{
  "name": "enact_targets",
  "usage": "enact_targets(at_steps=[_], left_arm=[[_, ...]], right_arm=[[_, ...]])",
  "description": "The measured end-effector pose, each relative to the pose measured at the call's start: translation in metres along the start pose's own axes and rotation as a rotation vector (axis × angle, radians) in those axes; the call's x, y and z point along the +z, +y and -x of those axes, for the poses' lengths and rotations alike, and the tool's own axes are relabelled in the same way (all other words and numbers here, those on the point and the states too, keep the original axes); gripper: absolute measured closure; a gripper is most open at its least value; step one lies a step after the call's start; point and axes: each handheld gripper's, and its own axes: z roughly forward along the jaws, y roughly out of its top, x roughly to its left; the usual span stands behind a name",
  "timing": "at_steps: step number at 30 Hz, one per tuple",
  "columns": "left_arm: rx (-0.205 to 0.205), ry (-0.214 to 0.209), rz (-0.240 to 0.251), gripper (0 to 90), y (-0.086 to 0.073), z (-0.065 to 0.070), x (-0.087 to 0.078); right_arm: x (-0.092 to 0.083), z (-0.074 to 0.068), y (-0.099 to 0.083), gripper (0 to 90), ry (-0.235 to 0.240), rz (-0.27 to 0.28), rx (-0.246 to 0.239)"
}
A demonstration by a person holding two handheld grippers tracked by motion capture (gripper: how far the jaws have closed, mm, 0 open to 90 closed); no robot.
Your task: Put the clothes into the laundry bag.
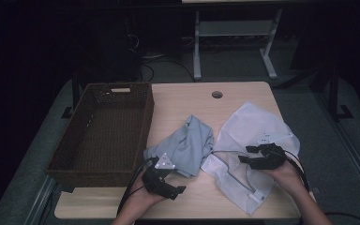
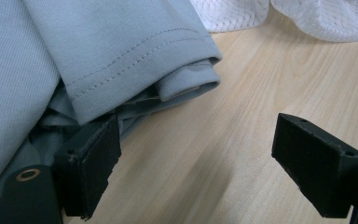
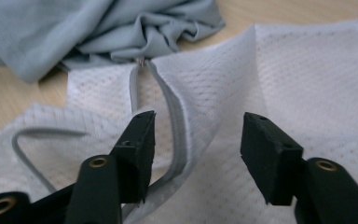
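A crumpled light-blue garment (image 1: pixel 186 146) lies mid-table, its stitched hem (image 2: pixel 135 51) close up in the left gripper view. To its right lies a white mesh laundry bag (image 1: pixel 253 140) with a grey zipper (image 3: pixel 176 122) partly undone. My left gripper (image 1: pixel 176 183) sits at the garment's near corner, open, its left jaw touching the cloth (image 2: pixel 51 60) and bare wood between the jaws. My right gripper (image 1: pixel 249 154) hovers over the bag, open, its jaws astride the zipper edge of the mesh (image 3: pixel 307 79).
A dark wicker basket (image 1: pixel 104 131) stands at the table's left side. A round cable hole (image 1: pixel 217 94) is near the far edge. Bare wood (image 1: pixel 201 197) runs along the near edge. White table legs (image 1: pixel 197 47) stand on the floor beyond.
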Motion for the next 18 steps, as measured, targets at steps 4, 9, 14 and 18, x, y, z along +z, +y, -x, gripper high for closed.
enact_targets(at_steps=[4,9,14,18], left_arm=[[-0.004,-0.003,0.0,15.0,0.0,-0.001,0.001],[-0.003,-0.003,0.003,15.0,0.0,-0.001,0.0],[-0.003,-0.005,0.003,15.0,0.0,-0.001,0.0],[-0.001,-0.005,0.005,15.0,0.0,0.0,0.0]], right_arm=[[-0.001,-0.001,-0.004,54.4,0.012,-0.006,-0.006],[-0.004,0.001,-0.006,65.7,0.012,-0.003,0.009],[-0.012,0.001,-0.004,82.1,0.006,0.024,0.008],[-0.015,-0.002,0.0,86.3,-0.006,0.03,-0.015]])
